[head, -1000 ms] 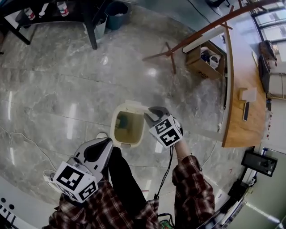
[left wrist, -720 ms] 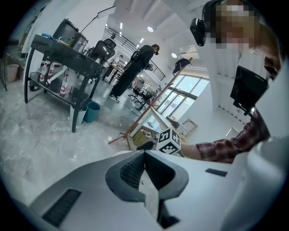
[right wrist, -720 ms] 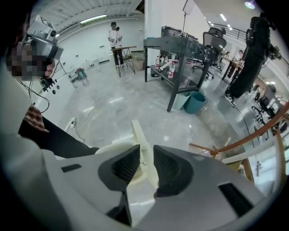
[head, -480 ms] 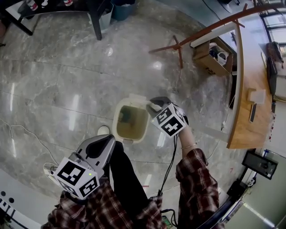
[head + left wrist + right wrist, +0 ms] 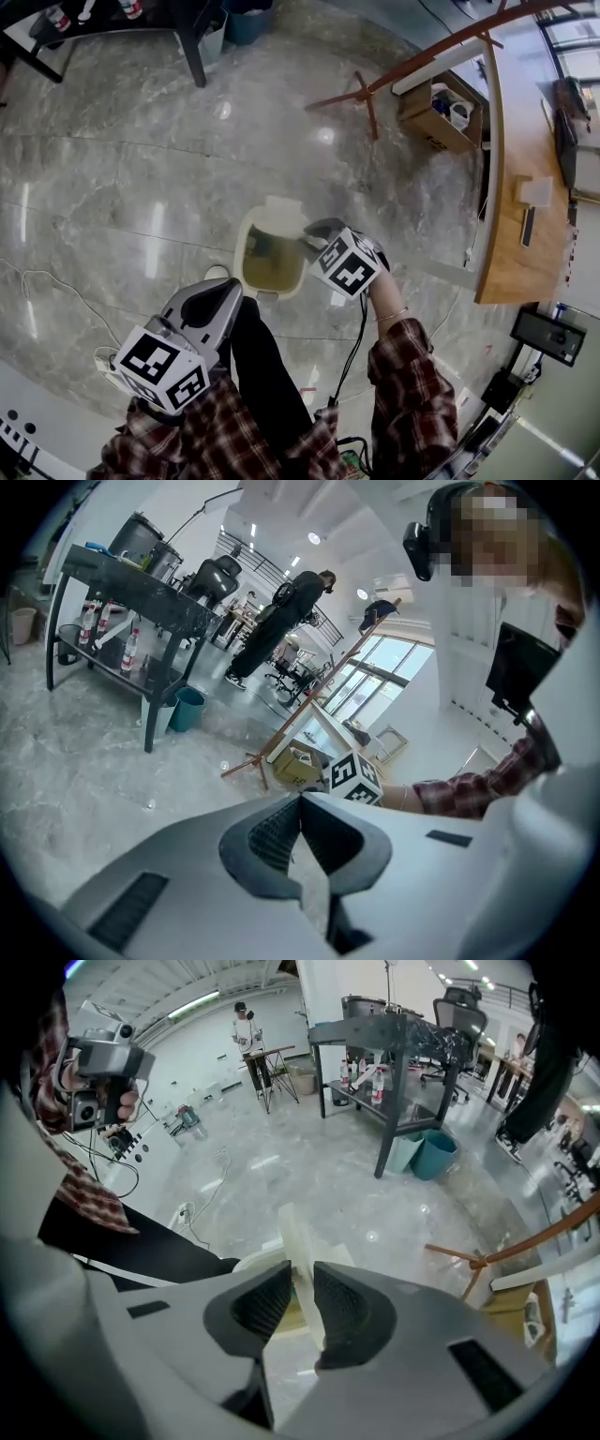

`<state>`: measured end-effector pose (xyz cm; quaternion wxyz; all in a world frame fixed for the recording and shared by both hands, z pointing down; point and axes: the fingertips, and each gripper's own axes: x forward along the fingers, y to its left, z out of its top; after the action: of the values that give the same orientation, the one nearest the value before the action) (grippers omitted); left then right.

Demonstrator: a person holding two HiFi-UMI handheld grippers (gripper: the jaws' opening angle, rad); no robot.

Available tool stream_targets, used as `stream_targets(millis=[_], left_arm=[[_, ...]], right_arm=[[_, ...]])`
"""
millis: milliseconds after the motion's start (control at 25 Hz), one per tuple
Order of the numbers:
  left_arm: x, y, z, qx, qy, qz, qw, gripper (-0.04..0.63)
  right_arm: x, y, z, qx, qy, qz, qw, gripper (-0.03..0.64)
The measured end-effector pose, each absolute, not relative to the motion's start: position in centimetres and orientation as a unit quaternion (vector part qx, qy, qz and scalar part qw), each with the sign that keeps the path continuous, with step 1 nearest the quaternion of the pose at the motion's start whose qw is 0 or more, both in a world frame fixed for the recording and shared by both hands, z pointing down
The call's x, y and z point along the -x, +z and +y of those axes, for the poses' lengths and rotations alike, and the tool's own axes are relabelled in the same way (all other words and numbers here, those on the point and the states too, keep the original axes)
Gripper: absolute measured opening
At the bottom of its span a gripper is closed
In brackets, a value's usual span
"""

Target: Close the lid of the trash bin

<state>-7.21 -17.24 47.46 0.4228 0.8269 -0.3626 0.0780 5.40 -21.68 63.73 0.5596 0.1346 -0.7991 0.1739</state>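
A cream trash bin [image 5: 247,246] stands open on the marble floor, just ahead of my feet. Its pale lid [image 5: 284,208] stands upright at the far right of the rim. My right gripper [image 5: 312,234] is at that corner. In the right gripper view the lid [image 5: 296,1230] runs up between the two dark pads, and the right gripper [image 5: 302,1277] is shut on its edge. My left gripper [image 5: 219,298] hangs lower left beside my leg, apart from the bin. Seen in its own view, the left gripper [image 5: 300,806] has its pads meeting, with nothing between them.
A black table [image 5: 183,37] with bottles and a teal bucket [image 5: 246,21] stand at the far left. A wooden frame [image 5: 367,92], a cardboard box [image 5: 433,120] and a wooden counter [image 5: 511,187] lie to the right. A cable [image 5: 37,292] trails on the floor at the left.
The right gripper has stayed at the bin's right rim with only small shifts. The left gripper has barely moved. The head view has swung slightly.
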Motion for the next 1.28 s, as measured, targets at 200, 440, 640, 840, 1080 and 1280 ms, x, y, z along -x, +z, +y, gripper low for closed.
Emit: stream_targets(millis=[200,440,640,840,1080,1280], left_arm=[[6.8,47.7,-17.3,-0.831,0.078,-0.352,0.424,0.011],[5.9,50.1,-16.2,-0.831,0.091,-0.336,0.435,0.011],[5.1,53.3,-14.2,-0.826,0.11,-0.318,0.452,0.011],[4.6,57.1,-12.2,-0.816,0.13,-0.31,0.471,0.011],[4.1,62.1,-10.6,-0.801,0.15,-0.317,0.486,0.009],[3.6,64.9,-9.8,-0.797,0.165,-0.318,0.485,0.009]], right_arm=[[-4.8,64.5,-17.6,-0.123,0.198,-0.803,0.548,0.083],[-4.4,66.8,-12.9,-0.13,0.227,-0.804,0.534,0.083],[-4.1,69.5,-9.2,-0.13,0.249,-0.801,0.528,0.083],[-3.7,73.0,-6.1,-0.139,0.271,-0.802,0.514,0.083],[-3.9,77.3,-4.1,-0.143,0.27,-0.801,0.514,0.083],[-3.9,80.3,-2.7,-0.146,0.288,-0.794,0.515,0.083]])
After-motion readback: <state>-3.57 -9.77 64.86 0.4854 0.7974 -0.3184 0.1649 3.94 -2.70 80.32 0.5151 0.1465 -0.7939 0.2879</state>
